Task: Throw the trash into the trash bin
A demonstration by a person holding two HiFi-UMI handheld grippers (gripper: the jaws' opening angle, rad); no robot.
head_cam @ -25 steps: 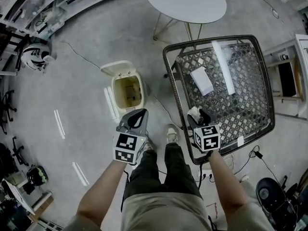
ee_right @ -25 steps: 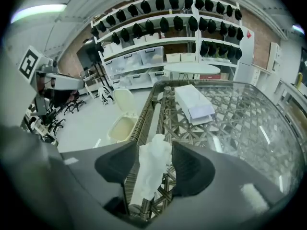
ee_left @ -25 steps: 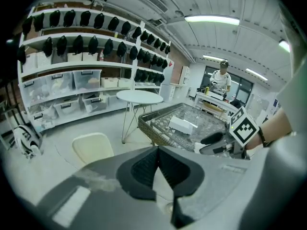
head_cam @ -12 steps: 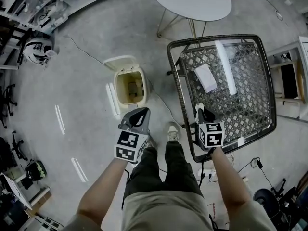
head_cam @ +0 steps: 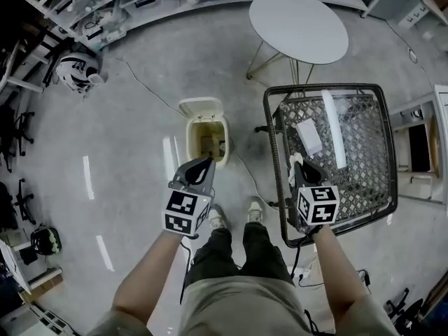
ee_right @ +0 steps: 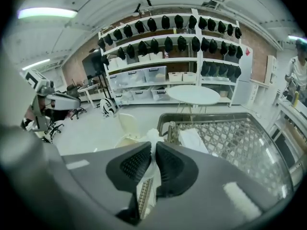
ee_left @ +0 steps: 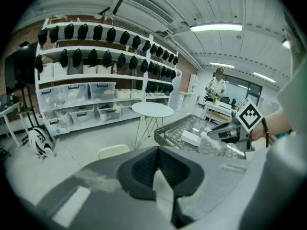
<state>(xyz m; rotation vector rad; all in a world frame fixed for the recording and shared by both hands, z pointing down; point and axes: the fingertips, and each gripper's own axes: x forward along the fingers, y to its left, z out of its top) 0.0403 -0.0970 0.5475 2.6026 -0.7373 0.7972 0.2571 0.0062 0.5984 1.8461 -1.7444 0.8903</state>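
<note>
Right fingers just clenched on white tissue; left fingers clenched empty; mesh table, concrete floor, shelves.

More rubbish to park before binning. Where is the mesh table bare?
The black wire-mesh table is bare between the long white strip and its right rim, down to the near-right corner. The left side is crowded: a flat white packet lies beside the strip, and the right gripper, jaws just closed on crumpled white paper, hangs over the near-left corner.

bright ceiling strip lights, strong fisheye edges, blurred near foreground
</note>
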